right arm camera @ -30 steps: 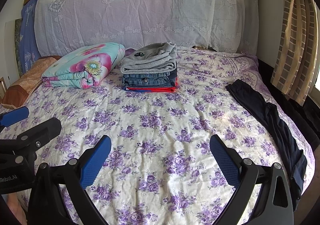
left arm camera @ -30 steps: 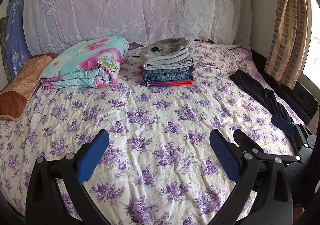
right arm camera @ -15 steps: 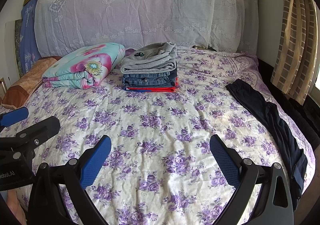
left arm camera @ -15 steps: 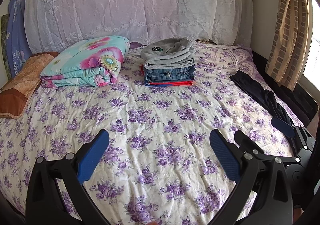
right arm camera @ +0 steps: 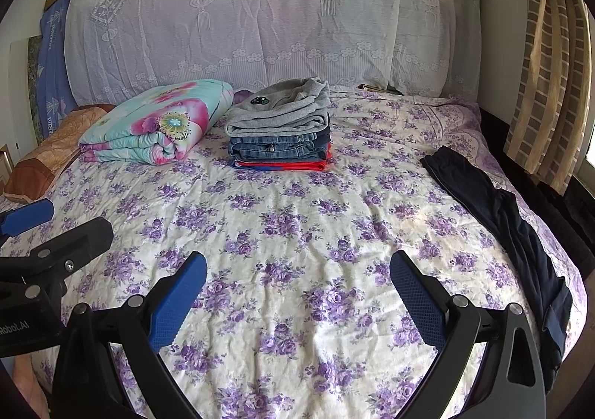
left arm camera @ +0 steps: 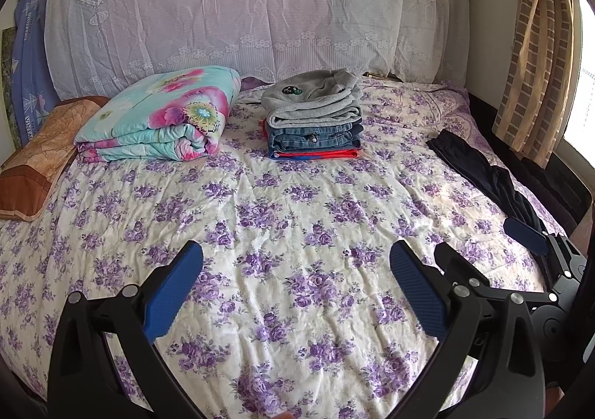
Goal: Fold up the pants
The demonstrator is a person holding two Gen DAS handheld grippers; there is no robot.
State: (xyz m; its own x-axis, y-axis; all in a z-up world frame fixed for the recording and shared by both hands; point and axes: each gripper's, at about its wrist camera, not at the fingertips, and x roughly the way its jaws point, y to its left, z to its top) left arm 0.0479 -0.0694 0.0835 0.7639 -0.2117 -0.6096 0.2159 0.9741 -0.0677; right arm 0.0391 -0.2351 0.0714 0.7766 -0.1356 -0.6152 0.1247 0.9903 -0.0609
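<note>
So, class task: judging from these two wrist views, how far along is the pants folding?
Looks done: a folded stack of clothes sits near the headboard. In hand: nothing. The left gripper and right gripper are both open and empty above the floral bedspread. Left: the dark pants lie unfolded along the bed's right edge, untouched.

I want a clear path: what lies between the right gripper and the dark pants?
Only bare floral bedspread separates the right gripper from the dark pants, as the right wrist view shows.
</note>
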